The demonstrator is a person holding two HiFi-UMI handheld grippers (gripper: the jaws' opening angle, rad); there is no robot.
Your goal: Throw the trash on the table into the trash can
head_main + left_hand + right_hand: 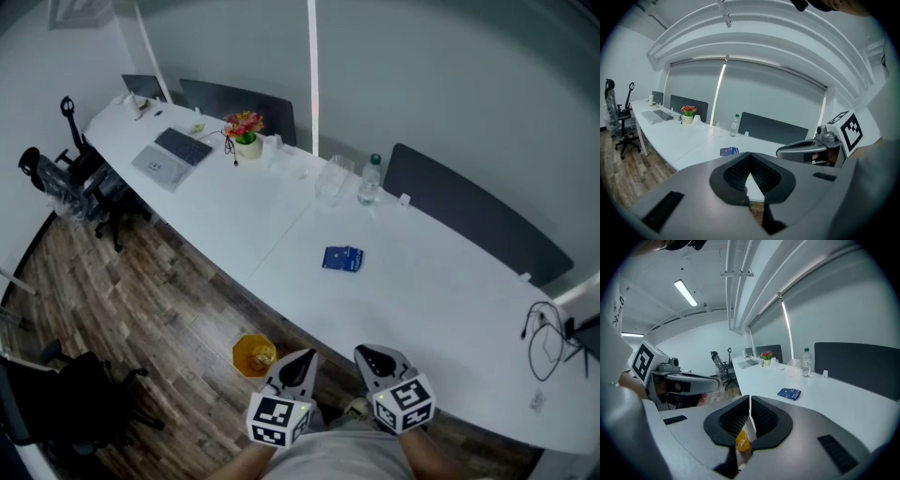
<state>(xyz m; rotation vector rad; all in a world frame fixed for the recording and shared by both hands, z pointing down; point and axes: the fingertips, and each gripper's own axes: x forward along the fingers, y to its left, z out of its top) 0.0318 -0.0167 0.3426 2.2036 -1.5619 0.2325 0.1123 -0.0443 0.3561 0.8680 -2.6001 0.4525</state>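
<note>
one blue packet (342, 259), beyond left tongs (305, 357), right tongs (368, 354)

Left gripper (300, 366) and right gripper (375, 361) side by side, near each other, both pointing forward and tipped slightly down. Left jaws meet at the tips. Right jaws closed together.

Table (281, 225): white, smooth, faint sheen.
Floor (159, 309): wood-grain planks, matt brown.
Blue packet (342, 259): glossy film.
Water bottle (371, 180): clear plastic.
Trash can (253, 355): yellow, shiny plastic.
Partition (469, 211): dark, matt, cloth-like.
Left gripper (750, 155): matt grey plastic shell; pads (765, 174) black, ribbed.
</note>
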